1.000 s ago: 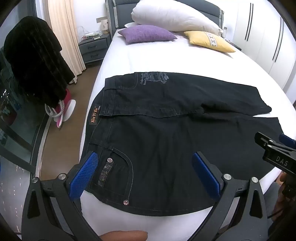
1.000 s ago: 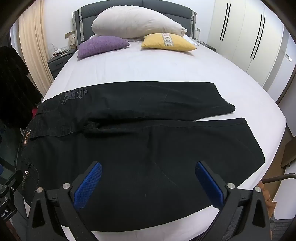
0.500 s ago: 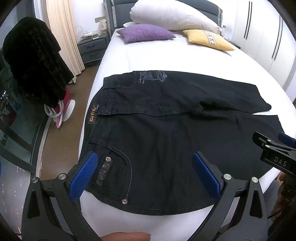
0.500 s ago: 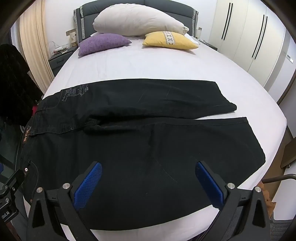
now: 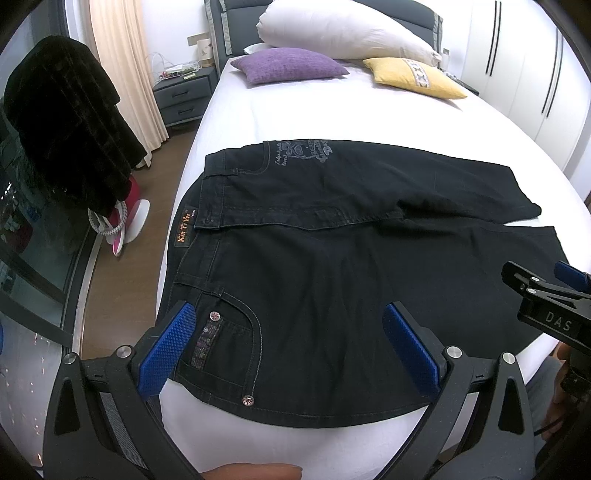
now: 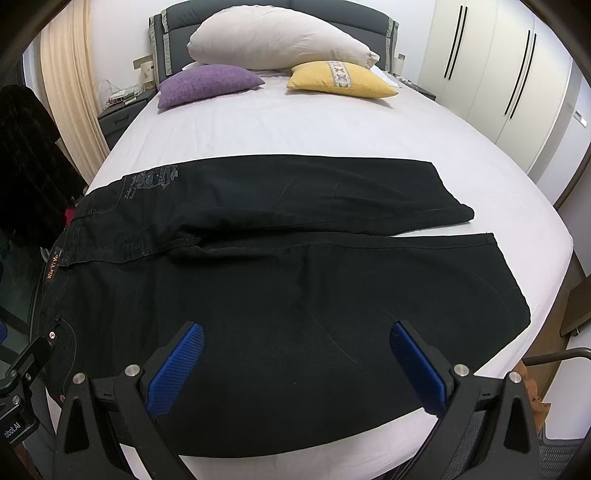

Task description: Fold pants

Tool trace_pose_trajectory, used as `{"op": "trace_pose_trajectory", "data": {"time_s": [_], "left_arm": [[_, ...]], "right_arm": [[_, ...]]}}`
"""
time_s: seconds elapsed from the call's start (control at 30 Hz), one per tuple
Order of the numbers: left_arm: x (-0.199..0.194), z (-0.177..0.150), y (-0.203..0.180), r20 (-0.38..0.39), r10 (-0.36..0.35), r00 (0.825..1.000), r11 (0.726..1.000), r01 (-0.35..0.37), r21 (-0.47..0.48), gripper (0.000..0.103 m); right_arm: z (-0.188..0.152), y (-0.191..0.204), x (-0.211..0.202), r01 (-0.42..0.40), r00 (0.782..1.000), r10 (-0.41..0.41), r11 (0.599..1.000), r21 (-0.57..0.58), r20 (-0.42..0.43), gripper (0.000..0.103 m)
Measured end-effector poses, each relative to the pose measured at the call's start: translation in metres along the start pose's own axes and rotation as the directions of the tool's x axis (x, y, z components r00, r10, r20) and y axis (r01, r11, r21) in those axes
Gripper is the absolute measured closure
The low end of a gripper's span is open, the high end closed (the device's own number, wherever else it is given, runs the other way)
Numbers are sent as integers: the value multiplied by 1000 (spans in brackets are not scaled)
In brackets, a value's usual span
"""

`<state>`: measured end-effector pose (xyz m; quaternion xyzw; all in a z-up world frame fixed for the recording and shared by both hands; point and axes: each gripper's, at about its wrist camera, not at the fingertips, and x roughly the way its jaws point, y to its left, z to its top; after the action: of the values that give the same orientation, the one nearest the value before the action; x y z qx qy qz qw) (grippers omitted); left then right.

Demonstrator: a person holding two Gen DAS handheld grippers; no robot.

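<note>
Black pants [image 5: 332, 266] lie flat across the near part of the bed [image 5: 295, 122], waistband left, both legs running right, far leg slightly angled away. Left gripper [image 5: 291, 347] hovers over the near front pocket, jaws wide apart, holding nothing. Right gripper [image 6: 295, 365] over the near leg, jaws likewise apart.

A bed [image 6: 332, 125] with white sheet and grey headboard [image 6: 173, 22] is seen. White wardrobe doors [image 6: 491, 74] are fitted at right. A grey nightstand [image 5: 184, 96], cream curtain [image 5: 122, 66] and wooden floor [image 5: 147, 206] are noted at left.
</note>
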<state>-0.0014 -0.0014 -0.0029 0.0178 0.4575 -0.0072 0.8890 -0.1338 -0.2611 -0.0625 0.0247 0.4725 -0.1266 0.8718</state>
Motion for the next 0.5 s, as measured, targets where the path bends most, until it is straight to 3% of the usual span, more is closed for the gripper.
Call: {"op": "trace_pose_trajectory", "data": {"time_s": [0.5], "left_arm": [[0, 0, 0, -2, 1, 1000, 1000, -1, 2, 0]], "right_arm": [[-2, 4, -2, -4, 1000, 4, 1000, -11, -8, 0]]}}
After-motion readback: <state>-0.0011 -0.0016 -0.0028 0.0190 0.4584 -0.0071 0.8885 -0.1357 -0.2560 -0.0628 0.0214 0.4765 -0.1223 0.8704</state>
